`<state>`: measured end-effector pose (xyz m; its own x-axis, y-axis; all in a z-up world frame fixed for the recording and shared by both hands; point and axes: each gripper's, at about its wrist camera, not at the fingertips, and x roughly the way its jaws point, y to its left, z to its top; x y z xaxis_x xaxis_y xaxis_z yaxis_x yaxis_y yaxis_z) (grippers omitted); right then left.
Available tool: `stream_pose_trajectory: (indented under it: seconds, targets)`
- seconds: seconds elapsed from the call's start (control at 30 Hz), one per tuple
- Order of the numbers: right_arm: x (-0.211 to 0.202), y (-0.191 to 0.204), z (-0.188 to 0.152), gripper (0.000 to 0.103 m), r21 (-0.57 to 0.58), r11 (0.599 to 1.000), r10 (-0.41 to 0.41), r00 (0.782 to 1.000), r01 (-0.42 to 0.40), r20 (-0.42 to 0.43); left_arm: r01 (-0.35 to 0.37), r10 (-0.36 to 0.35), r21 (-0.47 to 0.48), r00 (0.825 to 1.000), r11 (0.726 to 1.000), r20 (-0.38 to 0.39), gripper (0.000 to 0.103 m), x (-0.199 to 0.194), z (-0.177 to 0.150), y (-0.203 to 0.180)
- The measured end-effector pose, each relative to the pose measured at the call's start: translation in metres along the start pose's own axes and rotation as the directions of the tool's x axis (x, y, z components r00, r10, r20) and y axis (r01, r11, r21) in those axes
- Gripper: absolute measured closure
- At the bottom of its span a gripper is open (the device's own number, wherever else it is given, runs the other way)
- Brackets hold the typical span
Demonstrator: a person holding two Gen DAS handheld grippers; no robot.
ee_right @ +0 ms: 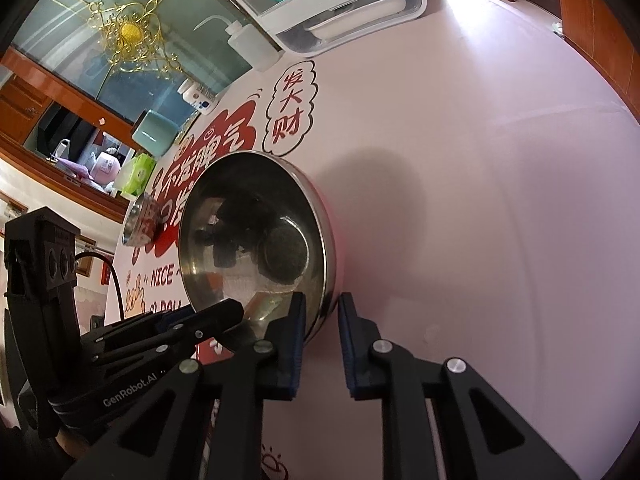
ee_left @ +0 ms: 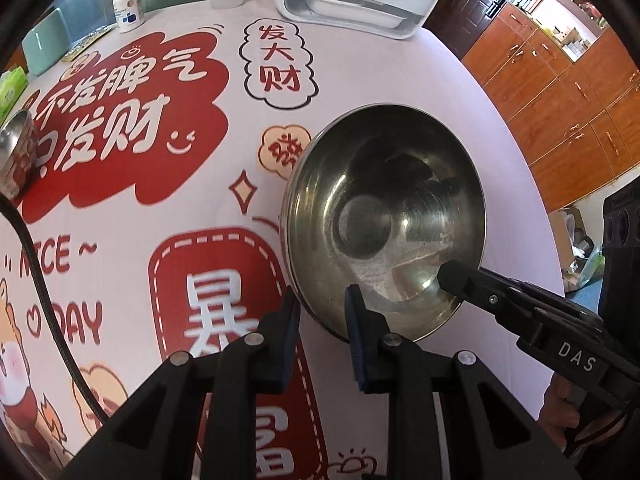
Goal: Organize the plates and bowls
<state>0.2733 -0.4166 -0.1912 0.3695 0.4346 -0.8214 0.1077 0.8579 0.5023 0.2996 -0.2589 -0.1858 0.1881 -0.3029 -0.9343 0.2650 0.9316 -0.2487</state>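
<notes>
Straddling the near rim of the steel bowl (ee_left: 384, 220), both the left gripper (ee_left: 323, 312) and right gripper (ee_right: 322, 312) are standing narrowly parted, 1 finger inside each. Bare tablecloth (ee_right: 460, 200) is spreading rightward; a smaller bowl (ee_left: 16, 152) is sitting well apart.

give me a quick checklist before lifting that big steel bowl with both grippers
1. Left gripper straddles the large steel bowl rim, one finger inside, one outside: ok.
2. Right gripper straddles the rim on its side: ok.
3. Jaws shut on the rim: not ok, both have visible gaps.
4. Bowl free of contents: ok, only reflections inside.
5. Small steel bowl well apart from the lift: ok.
6. Bowl flat on the tablecloth: cannot tell.
</notes>
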Motion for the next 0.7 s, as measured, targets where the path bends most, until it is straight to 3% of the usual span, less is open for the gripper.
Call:
stream_pose_trajectory:
  seconds: [0.7]
  targets:
    - [-0.023,0.043,-0.064,0.087,-0.085,0.996,0.008,0.999,-0.012,-0.041,0.003,-0.003,-0.058,1.000,0.998,-0.007,0.082,-0.043,-0.081,0.016]
